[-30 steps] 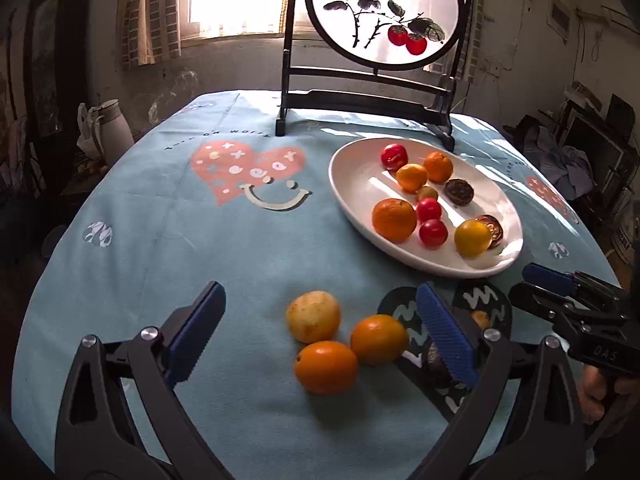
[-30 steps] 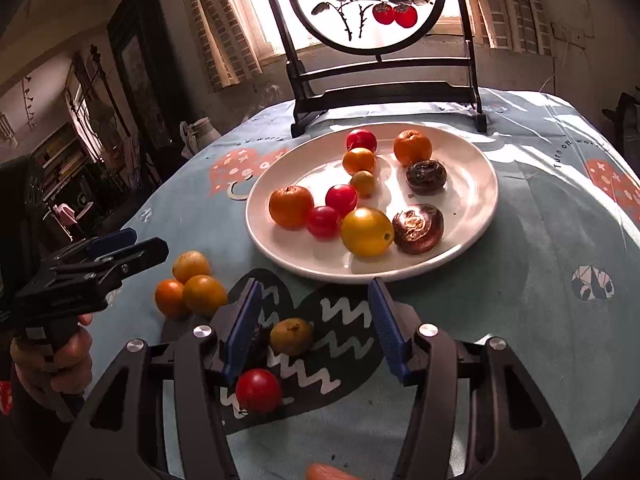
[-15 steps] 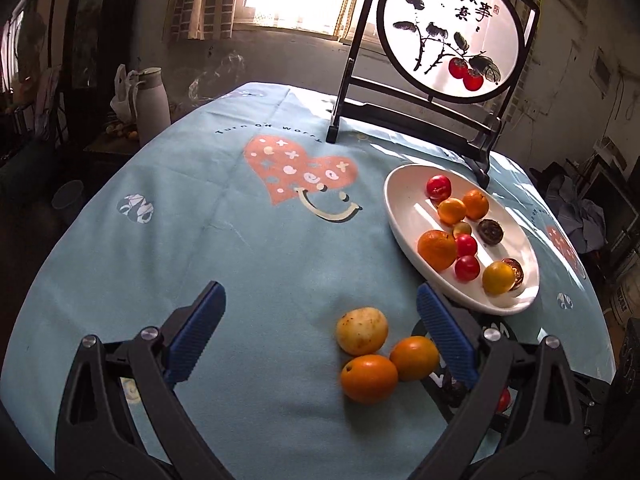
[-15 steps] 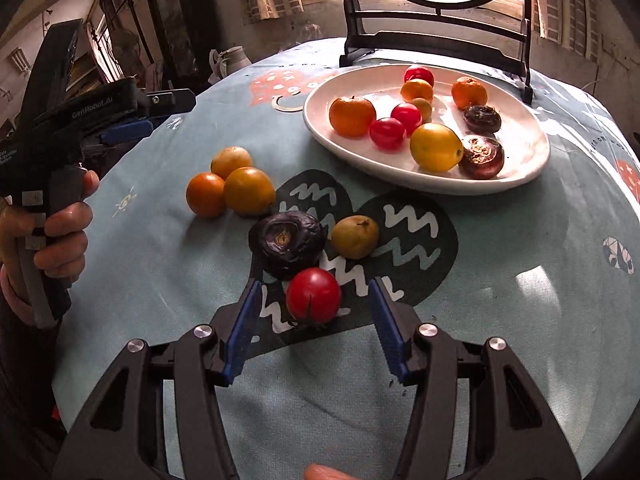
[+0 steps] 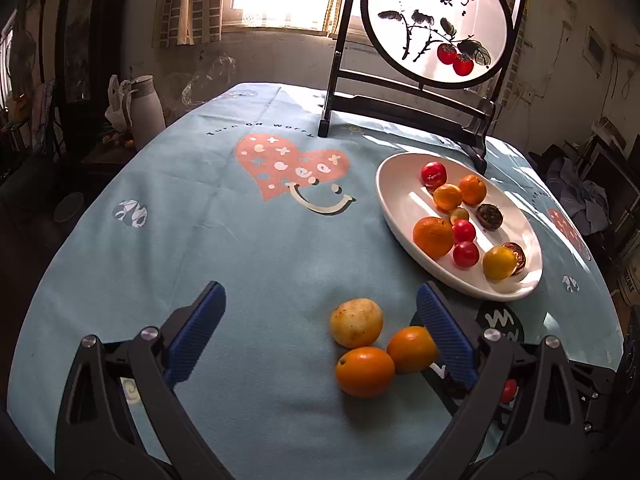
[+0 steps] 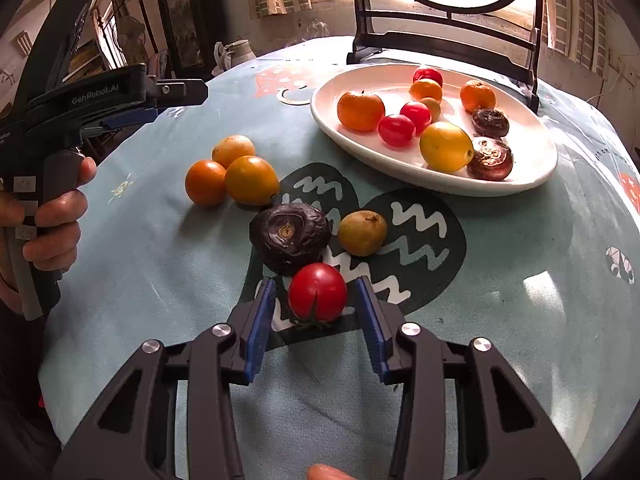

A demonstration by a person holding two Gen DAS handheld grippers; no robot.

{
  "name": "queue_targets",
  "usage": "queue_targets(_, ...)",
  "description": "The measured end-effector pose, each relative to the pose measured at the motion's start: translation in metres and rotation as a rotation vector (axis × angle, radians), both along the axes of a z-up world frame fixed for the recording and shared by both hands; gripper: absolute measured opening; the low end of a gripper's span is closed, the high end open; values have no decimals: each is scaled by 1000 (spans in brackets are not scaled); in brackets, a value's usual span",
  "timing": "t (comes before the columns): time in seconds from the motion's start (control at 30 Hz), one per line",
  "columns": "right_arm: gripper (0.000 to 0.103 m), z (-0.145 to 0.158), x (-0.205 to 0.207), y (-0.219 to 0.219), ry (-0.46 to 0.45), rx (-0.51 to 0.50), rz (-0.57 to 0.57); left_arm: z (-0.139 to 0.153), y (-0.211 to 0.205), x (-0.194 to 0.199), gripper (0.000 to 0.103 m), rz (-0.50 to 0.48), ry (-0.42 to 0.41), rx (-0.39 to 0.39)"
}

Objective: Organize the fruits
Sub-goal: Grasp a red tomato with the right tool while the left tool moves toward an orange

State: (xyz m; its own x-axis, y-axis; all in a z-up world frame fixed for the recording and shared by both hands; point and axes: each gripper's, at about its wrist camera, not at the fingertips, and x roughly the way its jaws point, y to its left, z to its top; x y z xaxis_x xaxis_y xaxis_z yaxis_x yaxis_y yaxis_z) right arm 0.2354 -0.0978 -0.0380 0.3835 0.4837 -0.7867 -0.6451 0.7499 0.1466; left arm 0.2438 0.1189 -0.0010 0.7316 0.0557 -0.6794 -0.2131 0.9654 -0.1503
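A white oval plate (image 6: 532, 176) holds several oranges, red tomatoes, a yellow fruit and dark fruits; it also shows in the left wrist view (image 5: 390, 184). My right gripper (image 6: 318, 304) is open, its blue pads on either side of a red tomato (image 6: 317, 294) on the cloth, with small gaps. Beyond it lie a dark wrinkled fruit (image 6: 290, 238) and a small yellow-green fruit (image 6: 362, 233). Two oranges (image 6: 251, 180) and a yellow fruit (image 6: 233, 150) lie to the left. My left gripper (image 5: 320, 332) is open and empty, above the cloth near those three fruits (image 5: 356, 322).
A black-framed round painted screen (image 5: 436, 24) stands behind the plate. A white jug (image 5: 146, 108) stands off the table's far left. The table is round with a blue printed cloth (image 5: 200, 220). A hand holds the left gripper (image 6: 56, 120) at left in the right wrist view.
My right gripper has drawn back and lowered, so the red tomato is now between its pads, and the jaws have narrowed. My left gripper has swung left and risen slightly.
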Motion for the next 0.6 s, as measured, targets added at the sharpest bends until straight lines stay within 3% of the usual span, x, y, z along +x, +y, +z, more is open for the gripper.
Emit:
queue_targets(0.2, 31, 0, -1, 0, -8, 3, 2, -1, 0, 1, 98, -13, 12, 1)
queue_targets(0.43, 31, 21, 8, -23, -37, 123, -98, 6, -16, -15, 97, -234, -12, 122)
queue_targets(0.6, 31, 18, 14, -27, -11, 121, -129, -10, -35, -21, 77, -347, 37, 180)
